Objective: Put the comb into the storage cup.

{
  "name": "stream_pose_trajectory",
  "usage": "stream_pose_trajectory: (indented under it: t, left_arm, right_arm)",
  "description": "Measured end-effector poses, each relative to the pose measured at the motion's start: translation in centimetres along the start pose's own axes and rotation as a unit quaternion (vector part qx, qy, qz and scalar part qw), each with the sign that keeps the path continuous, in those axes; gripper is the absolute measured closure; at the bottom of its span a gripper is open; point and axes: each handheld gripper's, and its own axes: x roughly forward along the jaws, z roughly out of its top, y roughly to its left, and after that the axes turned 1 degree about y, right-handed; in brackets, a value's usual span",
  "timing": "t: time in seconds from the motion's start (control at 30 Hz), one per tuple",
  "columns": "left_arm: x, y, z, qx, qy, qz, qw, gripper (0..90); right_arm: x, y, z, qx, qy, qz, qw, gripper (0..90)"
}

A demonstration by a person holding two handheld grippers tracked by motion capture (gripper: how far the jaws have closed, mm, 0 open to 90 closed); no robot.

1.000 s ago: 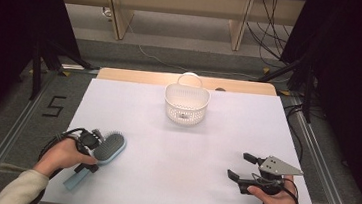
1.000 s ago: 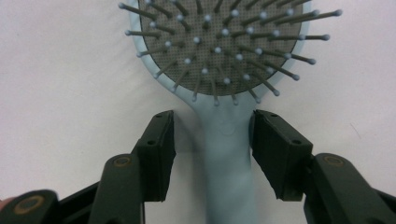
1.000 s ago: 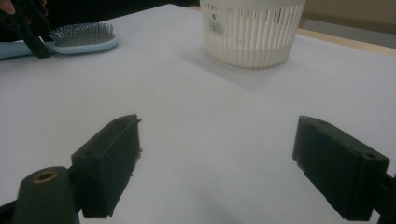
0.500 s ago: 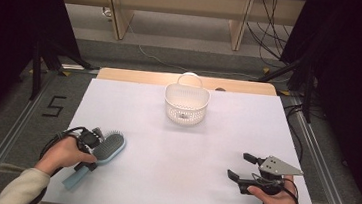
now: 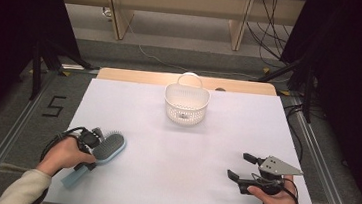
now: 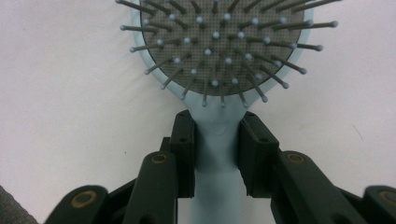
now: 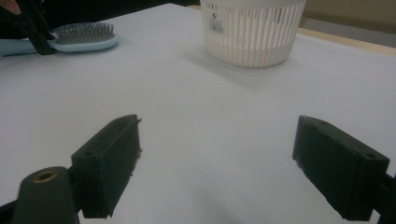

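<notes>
A light blue hairbrush (image 5: 109, 145) lies bristles up near the table's front left corner, its handle pointing toward the person. My left gripper (image 5: 95, 142) grips the handle just below the head. In the left gripper view the two pads (image 6: 184, 140) press on either side of the handle of the hairbrush (image 6: 219, 46), and the jaws have just been closing on it. My right gripper (image 5: 238, 166) rests near the front right, open, with nothing between its jaws (image 7: 219, 158). The right gripper view has the hairbrush (image 7: 84, 37) at far left.
A white slotted basket (image 5: 186, 102) with a loop handle stands at the back middle of the white table (image 5: 174, 146); the right gripper view shows the basket (image 7: 252, 32) ahead. A wooden strip runs behind the table. Metal rails flank both sides.
</notes>
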Motion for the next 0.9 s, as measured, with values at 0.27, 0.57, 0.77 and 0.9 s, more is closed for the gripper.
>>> stream_pose_trajectory:
  t: [0.27, 0.57, 0.77, 0.9]
  left_arm:
    - [-0.03, 0.00, -0.17, 0.002, -0.005, -0.001, 1.0000, 69.7]
    - [-0.02, -0.10, -0.37, 0.009, -0.012, 0.001, 0.9999, 69.7]
    - [-0.02, -0.18, -0.49, 0.009, -0.016, 0.005, 0.9998, 69.8]
    - [0.00, -0.20, -0.63, 0.008, -0.023, 0.007, 0.9997, 69.8]
  right_arm:
    - [0.02, 0.01, 0.00, 0.001, 0.000, 0.000, 1.0000, 15.8]
    - [0.03, 0.03, 0.00, 0.001, 0.001, 0.000, 1.0000, 15.8]
    - [0.01, 0.03, 0.02, 0.000, 0.000, 0.000, 1.0000, 15.8]
    - [0.00, 0.05, 0.03, 0.001, 0.001, 0.001, 1.0000, 15.8]
